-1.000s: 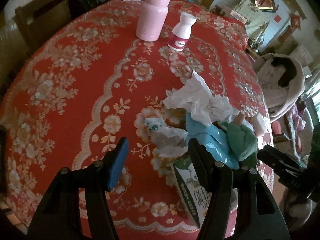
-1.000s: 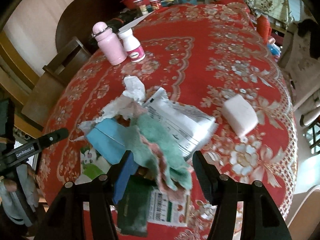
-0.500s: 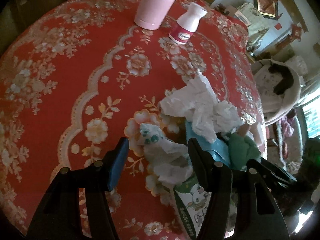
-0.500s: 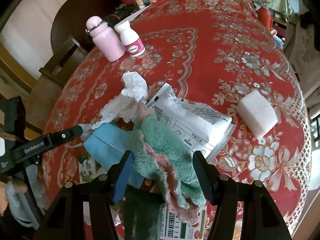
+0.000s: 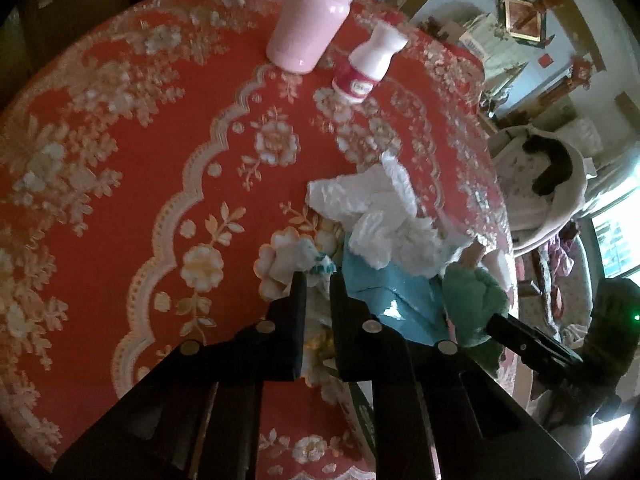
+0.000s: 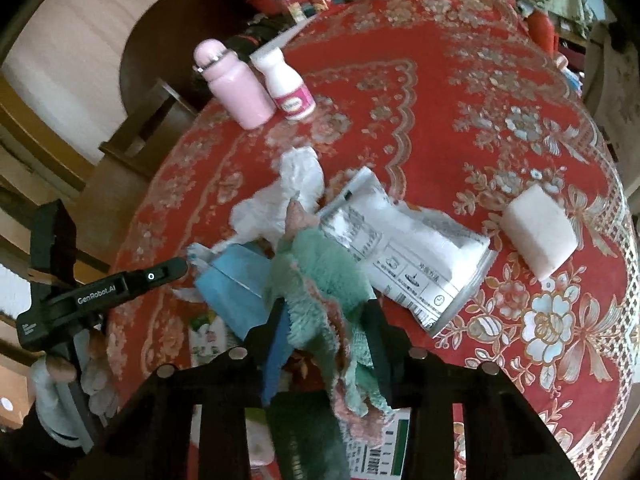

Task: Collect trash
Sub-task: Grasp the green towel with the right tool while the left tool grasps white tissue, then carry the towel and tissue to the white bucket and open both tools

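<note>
The left gripper (image 5: 318,286) points steeply down at the round table's red flowered cloth (image 5: 120,200), its jaws drawn narrow and pinched on a small crumpled wrapper (image 5: 296,258) with teal print at the left edge of the trash heap. Just right of it lie a blue packet (image 5: 384,292) and, on top and behind, a wad of white tissue (image 5: 384,216); farther right sits a green fuzzy cloth (image 5: 472,292). The right gripper (image 6: 326,312) also tilts steeply down over the same heap from the other side, and its jaws are closing with the green cloth between them, the black fingers (image 6: 372,320) already against the pile of the fabric. Under and beside that cloth is a white printed pouch (image 6: 412,256), lying flat with one corner lifted, and well to its right a white block (image 6: 538,236) rests alone on the cloth. At the far side of the table stand a pink bottle (image 5: 310,32) and, just beside it, a white bottle (image 5: 366,66) with a red label, both upright and well apart from the heap.
</note>
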A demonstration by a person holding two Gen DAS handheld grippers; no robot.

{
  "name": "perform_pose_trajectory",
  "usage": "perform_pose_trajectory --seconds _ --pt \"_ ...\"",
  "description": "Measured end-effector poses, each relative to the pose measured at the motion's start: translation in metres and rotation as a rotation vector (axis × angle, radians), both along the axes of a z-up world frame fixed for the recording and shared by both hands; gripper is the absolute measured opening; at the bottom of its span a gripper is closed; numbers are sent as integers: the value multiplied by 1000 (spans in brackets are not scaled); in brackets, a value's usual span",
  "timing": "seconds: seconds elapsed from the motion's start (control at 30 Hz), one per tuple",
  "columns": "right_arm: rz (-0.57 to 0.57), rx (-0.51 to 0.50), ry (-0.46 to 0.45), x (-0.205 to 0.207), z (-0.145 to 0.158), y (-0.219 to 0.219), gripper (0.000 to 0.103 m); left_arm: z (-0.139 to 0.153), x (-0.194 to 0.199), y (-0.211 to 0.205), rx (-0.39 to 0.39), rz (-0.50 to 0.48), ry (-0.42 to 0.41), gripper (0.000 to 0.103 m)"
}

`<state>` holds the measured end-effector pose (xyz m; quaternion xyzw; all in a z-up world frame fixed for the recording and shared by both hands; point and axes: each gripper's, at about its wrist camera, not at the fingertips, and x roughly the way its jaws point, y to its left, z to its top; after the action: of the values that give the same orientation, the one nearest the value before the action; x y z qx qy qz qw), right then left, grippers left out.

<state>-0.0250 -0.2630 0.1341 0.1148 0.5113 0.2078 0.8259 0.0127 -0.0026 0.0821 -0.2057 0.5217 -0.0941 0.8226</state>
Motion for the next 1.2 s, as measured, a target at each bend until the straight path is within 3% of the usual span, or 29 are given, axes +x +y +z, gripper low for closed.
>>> perform_pose_trajectory --seconds 0.2,0.27,0.43,0.5,0.6,0.63,1.1,1.13,1.2 --pt "-6 21 -38 -7 18 -9 33 18 -5 6 14 14 -46 9" --pt "-6 29 -49 -9 23 -11 21 19 -7 8 10 29 -44 8" --pt "-18 6 -44 -9 21 -17 20 8 -5 10 -4 64 8 10" --pt "-24 -9 -36 -10 17 -19 22 2 -2 10 -25 72 24 18" --pt "-37 -36 -38 -12 11 -20 64 -3 0 7 -30 81 25 37" --pt "-40 -40 -41 -13 9 -21 64 -6 2 5 -42 81 30 38" --pt "32 -145 24 14 -30 3 64 -33 26 -21 15 16 93 37" --pt "28 -144 34 16 -34 3 59 -36 26 -20 8 15 99 34" --pt "19 -117 41 17 -37 2 49 -38 27 -19 -8 3 103 16"
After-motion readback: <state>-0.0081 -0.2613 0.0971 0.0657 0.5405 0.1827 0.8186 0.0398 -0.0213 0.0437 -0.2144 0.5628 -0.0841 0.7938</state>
